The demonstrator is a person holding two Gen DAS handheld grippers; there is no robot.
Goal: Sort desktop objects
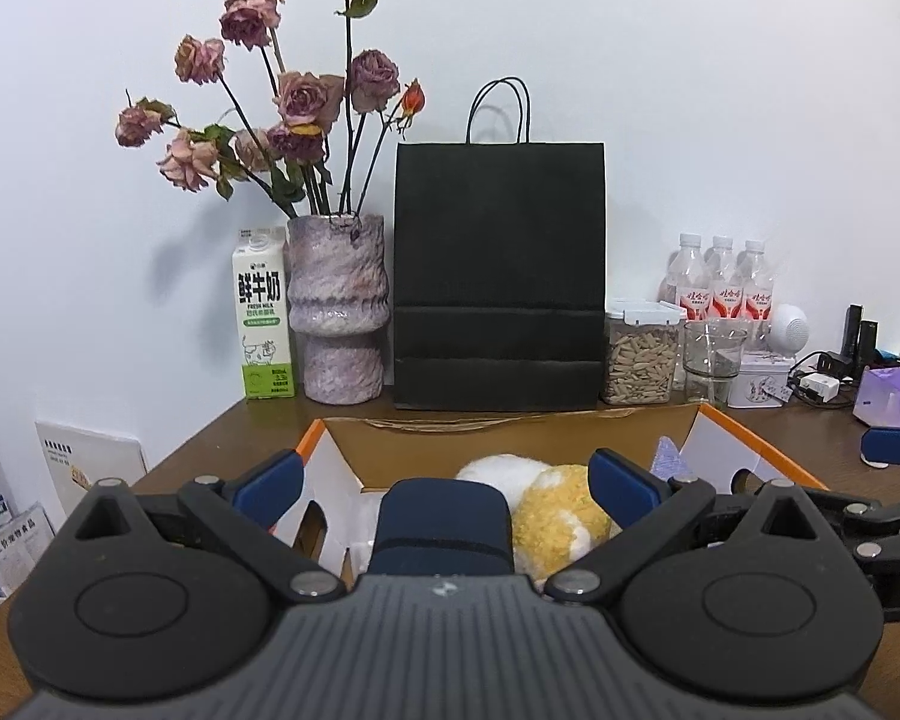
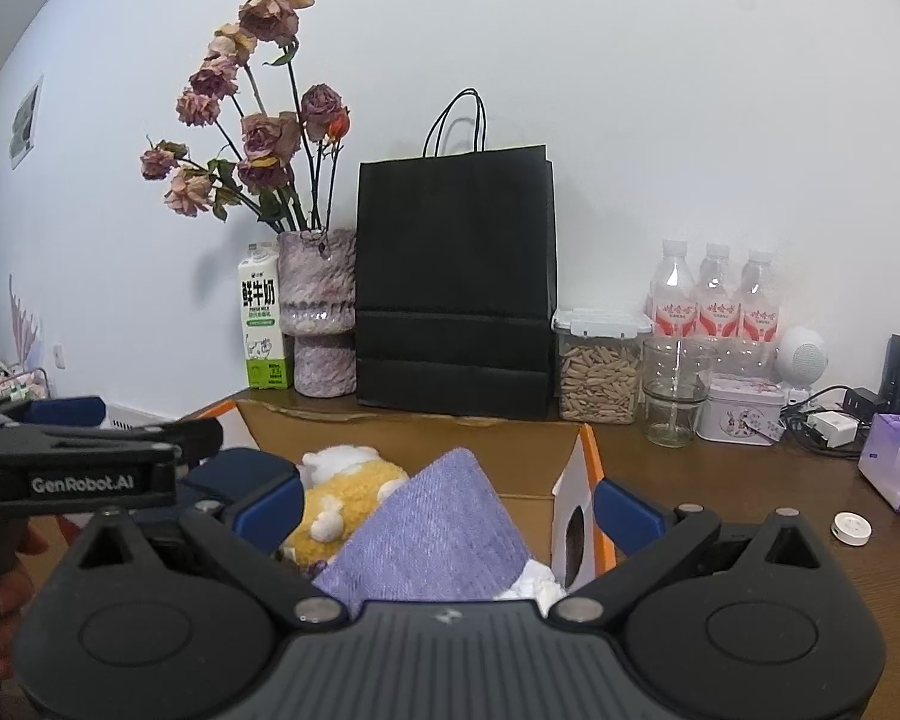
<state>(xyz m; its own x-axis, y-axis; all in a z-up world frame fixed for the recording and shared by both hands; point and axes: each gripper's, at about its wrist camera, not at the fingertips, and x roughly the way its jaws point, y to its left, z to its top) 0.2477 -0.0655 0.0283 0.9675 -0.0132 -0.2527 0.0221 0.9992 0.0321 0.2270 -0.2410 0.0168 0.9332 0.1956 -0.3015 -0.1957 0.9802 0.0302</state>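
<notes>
Half-hidden plush toy (image 1: 561, 516) in box (image 1: 750, 450)

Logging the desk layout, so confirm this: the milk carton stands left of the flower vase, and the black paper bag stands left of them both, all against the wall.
Wrong on the bag. The black paper bag stands right of the vase, not left. The left wrist view shows it, and the right wrist view agrees. The milk carton does stand left of the vase, all against the wall.
</notes>
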